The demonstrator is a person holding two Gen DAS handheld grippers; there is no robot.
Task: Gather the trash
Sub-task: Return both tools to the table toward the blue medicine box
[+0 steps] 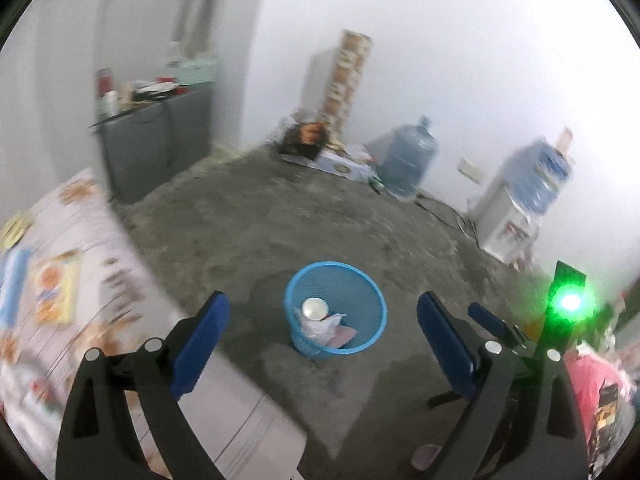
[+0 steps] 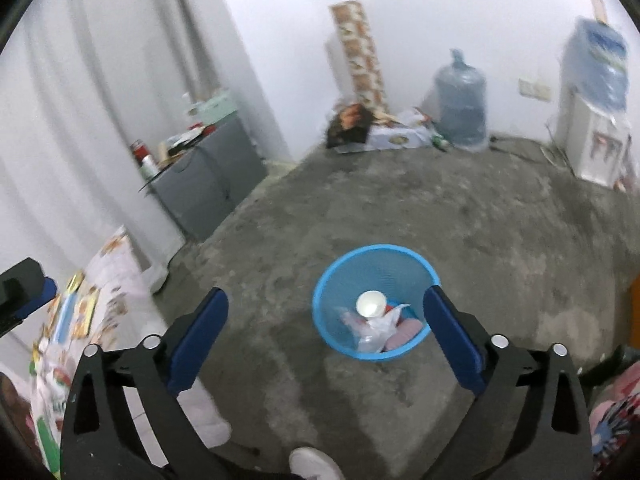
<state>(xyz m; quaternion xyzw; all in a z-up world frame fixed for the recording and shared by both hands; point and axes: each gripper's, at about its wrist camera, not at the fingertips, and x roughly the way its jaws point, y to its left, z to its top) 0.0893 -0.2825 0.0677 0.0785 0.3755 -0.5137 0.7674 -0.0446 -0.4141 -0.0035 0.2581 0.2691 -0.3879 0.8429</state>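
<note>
Left hand-held gripper (image 1: 323, 334) gapes empty above rough grey concrete floor (image 1: 248, 224); the round blue mesh plastic trash basket (image 1: 374, 312) stands there holding litter. Right hand-held gripper (image 2: 326, 330), spread and empty, frames that basket (image 2: 340, 276); white walls (image 2: 420, 20) behind.

left gripper (image 1: 322, 320) gaping, right gripper (image 2: 326, 316) gaping, empty
</note>
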